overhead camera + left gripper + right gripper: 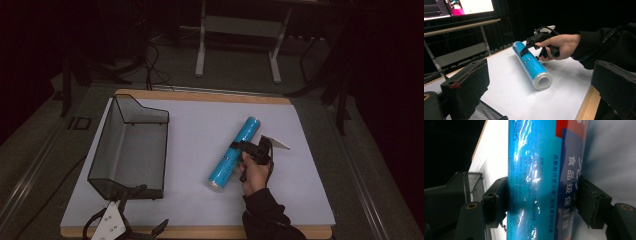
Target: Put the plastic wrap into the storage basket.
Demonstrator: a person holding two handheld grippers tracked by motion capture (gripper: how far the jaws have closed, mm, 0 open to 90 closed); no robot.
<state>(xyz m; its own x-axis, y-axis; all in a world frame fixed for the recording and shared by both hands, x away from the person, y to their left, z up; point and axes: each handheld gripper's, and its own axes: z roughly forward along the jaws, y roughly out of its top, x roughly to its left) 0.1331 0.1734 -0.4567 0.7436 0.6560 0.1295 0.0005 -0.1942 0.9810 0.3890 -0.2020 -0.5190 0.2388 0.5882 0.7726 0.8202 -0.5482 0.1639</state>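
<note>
Our right hand [255, 172] reaches forward from a dark sleeve [265, 215], wrapped around the handle of the right claw [239, 146], whose two jaws press against the sides of a blue roll [235, 152]. Our left claw [142, 227] sits low at the near edge, jaws spread wide apart.

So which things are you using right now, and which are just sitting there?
In use:
- shiny blue roll of cling film
- right tongs, closed around the roll
- black wire mesh basket, perhaps

Just there:
- metal-legged bench behind the table
- computer screens
- left tongs, open, idle
</note>
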